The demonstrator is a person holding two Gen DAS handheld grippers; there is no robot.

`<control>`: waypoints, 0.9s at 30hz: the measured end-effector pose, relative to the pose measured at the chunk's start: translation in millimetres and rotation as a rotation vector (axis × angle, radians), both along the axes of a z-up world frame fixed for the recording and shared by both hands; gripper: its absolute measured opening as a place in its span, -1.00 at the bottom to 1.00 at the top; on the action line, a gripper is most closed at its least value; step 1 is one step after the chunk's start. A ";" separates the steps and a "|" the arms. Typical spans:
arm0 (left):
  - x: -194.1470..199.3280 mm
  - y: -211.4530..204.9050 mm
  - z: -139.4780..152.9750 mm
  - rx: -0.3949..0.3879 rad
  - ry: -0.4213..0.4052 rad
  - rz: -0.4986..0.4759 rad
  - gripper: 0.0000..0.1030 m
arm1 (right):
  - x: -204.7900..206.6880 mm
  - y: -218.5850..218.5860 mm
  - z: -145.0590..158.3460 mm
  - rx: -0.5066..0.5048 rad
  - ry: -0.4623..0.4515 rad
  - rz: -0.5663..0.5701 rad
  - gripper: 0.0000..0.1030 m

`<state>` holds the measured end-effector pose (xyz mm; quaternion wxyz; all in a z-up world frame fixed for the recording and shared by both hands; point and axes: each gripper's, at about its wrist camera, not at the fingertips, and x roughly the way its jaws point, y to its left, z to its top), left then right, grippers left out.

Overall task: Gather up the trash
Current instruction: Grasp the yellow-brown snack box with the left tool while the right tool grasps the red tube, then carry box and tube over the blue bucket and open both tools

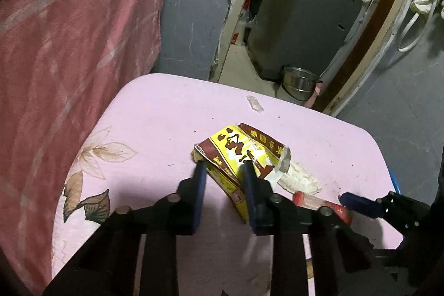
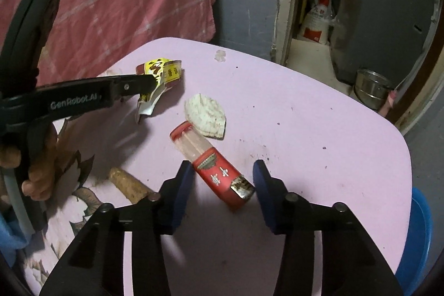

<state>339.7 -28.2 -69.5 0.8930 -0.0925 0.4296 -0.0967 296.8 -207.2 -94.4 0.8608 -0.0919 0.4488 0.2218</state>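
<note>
Two pieces targeted on table (image 2: 305, 113): left gripper (image 1: 223, 167) pinching yellow wrapper (image 1: 238, 151) at its edge for lifting. Right gripper (image 2: 222, 171) spread astride red pack (image 2: 222, 176), not yet pressing it. Tissue (image 2: 206, 115) loose between, untouched.

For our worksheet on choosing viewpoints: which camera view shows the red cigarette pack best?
The right wrist view: the red cigarette pack lies whole between that gripper's fingers. The left wrist view shows only part of it, behind a finger.

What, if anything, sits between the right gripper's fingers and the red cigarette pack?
Nothing visible. The right gripper already straddles the red cigarette pack; the crumpled tissue lies beyond it, at its far end.
</note>
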 end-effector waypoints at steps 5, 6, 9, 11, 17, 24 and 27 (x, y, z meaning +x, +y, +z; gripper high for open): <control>-1.9 -6.2 2.0 0.017 -0.009 -0.014 -0.86 | -7.9 -0.9 0.8 -0.002 0.007 0.014 -0.40; -2.5 -8.4 1.9 0.020 -0.010 -0.017 -0.88 | -8.4 -2.2 1.2 -0.001 0.010 0.015 -0.44; -4.2 -12.3 1.6 0.029 -0.012 -0.022 -0.91 | -15.3 -6.2 2.8 0.007 0.020 0.012 -0.52; -6.9 -13.5 2.2 0.033 -0.011 -0.024 -0.92 | -20.3 -10.3 3.7 0.022 0.024 -0.004 -0.57; -21.4 -11.4 3.1 0.020 0.001 -0.026 -0.94 | -35.5 -20.4 4.4 0.082 0.023 -0.095 -0.60; -48.4 -12.2 5.6 0.011 0.007 -0.027 -0.94 | -47.5 -25.5 4.9 0.132 0.020 -0.153 -0.60; -60.0 -16.4 6.7 0.026 0.001 -0.022 -0.94 | -47.5 -26.9 4.5 0.144 0.028 -0.160 -0.58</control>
